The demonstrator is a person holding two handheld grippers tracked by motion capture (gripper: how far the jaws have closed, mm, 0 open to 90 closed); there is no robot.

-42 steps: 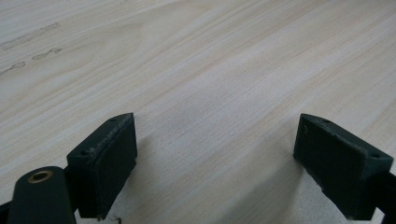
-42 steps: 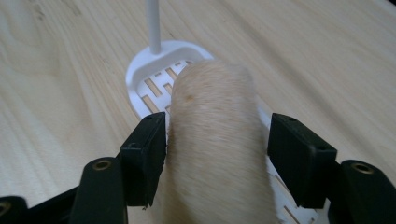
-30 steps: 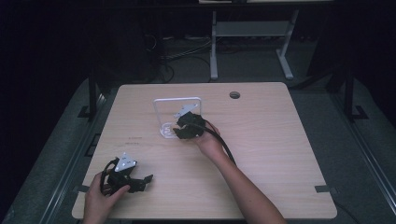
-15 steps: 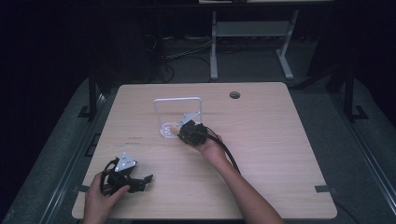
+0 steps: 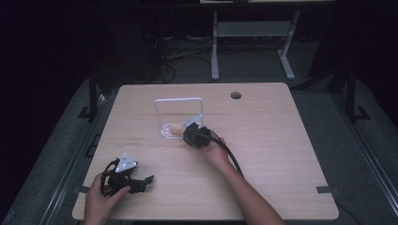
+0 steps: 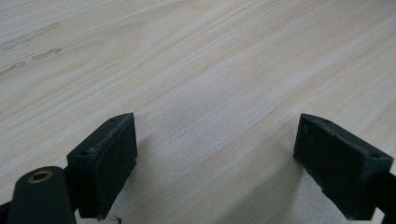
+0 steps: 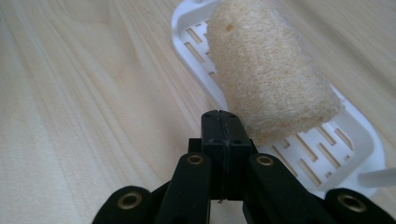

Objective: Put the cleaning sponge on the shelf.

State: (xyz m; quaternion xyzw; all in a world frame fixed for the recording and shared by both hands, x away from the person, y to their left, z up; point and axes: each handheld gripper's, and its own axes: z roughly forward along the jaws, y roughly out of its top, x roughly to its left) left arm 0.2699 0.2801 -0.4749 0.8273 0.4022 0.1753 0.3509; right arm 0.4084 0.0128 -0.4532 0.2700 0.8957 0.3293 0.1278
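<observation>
A beige loofah roll (image 7: 268, 77) lies on the slotted base (image 7: 348, 128) of a white wire rack (image 5: 178, 100) near the table's middle. My right gripper (image 7: 222, 116) is shut with nothing between its jaws, and its tip sits right against the near end of the roll. From above, the right gripper (image 5: 186, 134) points at the loofah roll (image 5: 172, 127) from the right. My left gripper (image 5: 145, 183) rests near the front left corner of the table. Its jaws stand wide open over bare wood (image 6: 215, 158).
The light wooden table (image 5: 281, 140) has a round cable hole (image 5: 235, 95) at the back. A cable (image 5: 230, 154) trails from the right gripper along the forearm. Faint dark marks (image 5: 135, 139) lie left of the rack. A metal stand (image 5: 248, 33) is behind the table.
My right gripper has drawn back a little from the rack toward the person, and the loofah roll now shows on the base. The left gripper has stayed put.
</observation>
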